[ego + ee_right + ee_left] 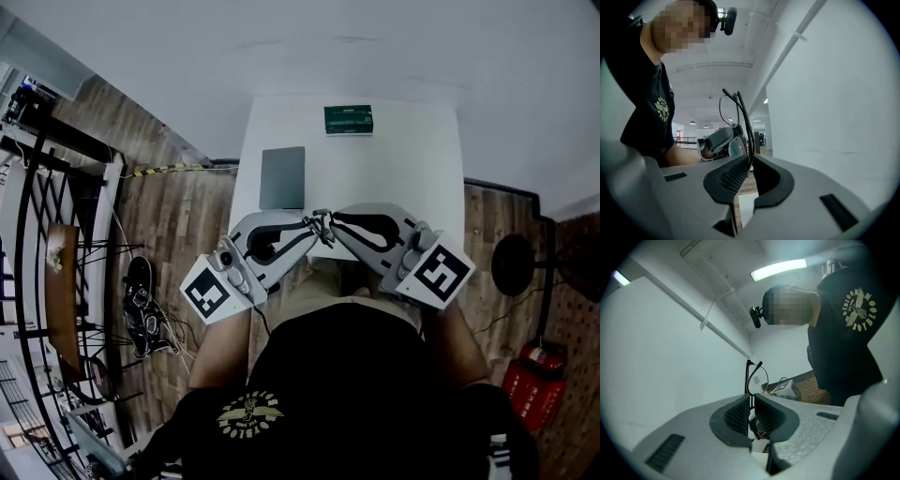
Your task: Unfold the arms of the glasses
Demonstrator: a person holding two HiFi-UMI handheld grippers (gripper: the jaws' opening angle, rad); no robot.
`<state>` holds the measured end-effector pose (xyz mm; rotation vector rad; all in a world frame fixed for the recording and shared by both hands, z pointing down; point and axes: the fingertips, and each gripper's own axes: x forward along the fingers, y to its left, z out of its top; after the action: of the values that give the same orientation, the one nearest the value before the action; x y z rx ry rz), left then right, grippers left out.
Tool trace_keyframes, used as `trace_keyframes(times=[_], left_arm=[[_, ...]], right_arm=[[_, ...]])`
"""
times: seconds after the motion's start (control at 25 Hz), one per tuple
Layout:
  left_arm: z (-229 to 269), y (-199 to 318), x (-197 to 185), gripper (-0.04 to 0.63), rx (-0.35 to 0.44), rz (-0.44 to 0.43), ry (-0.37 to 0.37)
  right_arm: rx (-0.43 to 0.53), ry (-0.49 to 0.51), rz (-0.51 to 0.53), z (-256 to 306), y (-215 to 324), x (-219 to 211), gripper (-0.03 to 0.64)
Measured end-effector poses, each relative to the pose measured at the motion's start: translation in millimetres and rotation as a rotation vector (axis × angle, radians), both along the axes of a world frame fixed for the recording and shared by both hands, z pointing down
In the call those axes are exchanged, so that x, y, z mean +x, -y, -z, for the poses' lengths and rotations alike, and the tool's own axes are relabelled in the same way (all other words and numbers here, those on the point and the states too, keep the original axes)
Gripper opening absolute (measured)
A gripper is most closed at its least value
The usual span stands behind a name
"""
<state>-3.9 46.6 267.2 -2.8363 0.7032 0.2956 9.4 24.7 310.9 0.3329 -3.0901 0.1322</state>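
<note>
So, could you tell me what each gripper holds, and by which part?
The left gripper pinches the glasses at the frame beside a lens; the right gripper has its fingers slightly apart around a temple arm.

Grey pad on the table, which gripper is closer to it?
Left. The left gripper sits just this side of the grey pad; the right gripper is further off to its right.

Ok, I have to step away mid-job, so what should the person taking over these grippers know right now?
Left gripper: shut on the frame of the glasses, held above the near edge of the white table.
Right gripper: jaws slightly apart, one glasses arm between them, not clamped.
Done: glasses are off the table, both grippers at them.
To do: swing the arms out; how far they are open I cannot tell.
</note>
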Motion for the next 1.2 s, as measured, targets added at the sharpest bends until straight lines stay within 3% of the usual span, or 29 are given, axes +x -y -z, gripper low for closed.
trace_keyframes(times=[0.2, 0.6, 1.0, 1.2], left_arm=[[-10, 15, -14, 0.035, -0.008, -0.008, 0.040], [-56, 73, -72, 0.035, -0.069, -0.042, 0.197], [-81, 116, -113, 0.035, -0.133, -0.213, 0.137], [-88, 128, -116, 0.032, -0.118, -0.280, 0.180]], right_arm=[[-0.010, -0.063, -0.045, -12, 18, -16, 0.025], [0.083, -0.285, -0.313, -46, 100, -56, 0.015], [0.163, -0.505, -0.471, -60, 149, -71, 0.014], [0.230, -0.584, -0.534, -56, 162, -69, 0.014]])
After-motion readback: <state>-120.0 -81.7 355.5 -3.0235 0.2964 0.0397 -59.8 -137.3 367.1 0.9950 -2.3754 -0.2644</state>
